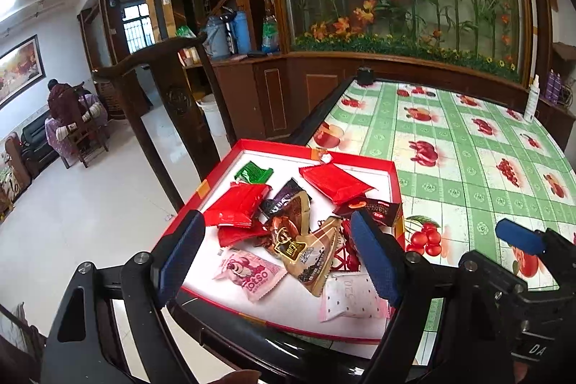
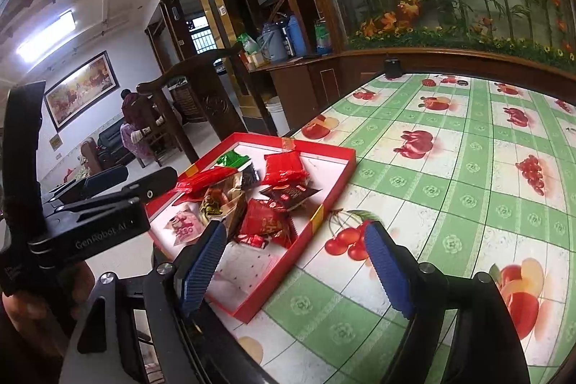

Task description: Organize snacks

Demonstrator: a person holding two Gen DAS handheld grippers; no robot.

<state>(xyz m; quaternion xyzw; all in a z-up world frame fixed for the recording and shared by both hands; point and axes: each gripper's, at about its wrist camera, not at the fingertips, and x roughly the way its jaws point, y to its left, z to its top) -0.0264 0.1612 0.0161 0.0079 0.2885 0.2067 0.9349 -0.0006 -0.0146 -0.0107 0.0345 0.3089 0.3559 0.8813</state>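
A shallow red box (image 1: pixel 394 180) (image 2: pixel 325 200) with a white floor sits at the table's near left corner. It holds several snack packets: red packets (image 1: pixel 241 204) (image 2: pixel 284 164), a green one (image 1: pixel 253 172), a gold-brown one (image 1: pixel 306 256), a pink Lotso one (image 1: pixel 252 274) and a dark one (image 2: pixel 291 192). My left gripper (image 1: pixel 279 247) is open and empty, held just above the box's near part. My right gripper (image 2: pixel 295 252) is open and empty, over the box's near right edge. It also shows at the right of the left wrist view (image 1: pixel 520 236).
The table (image 1: pixel 468 146) has a green checked cloth with fruit prints. A white spray bottle (image 1: pixel 532 101) stands at its far right and a small black object (image 2: pixel 392 67) at its far edge. A dark wooden chair (image 1: pixel 169 85) stands left of the table.
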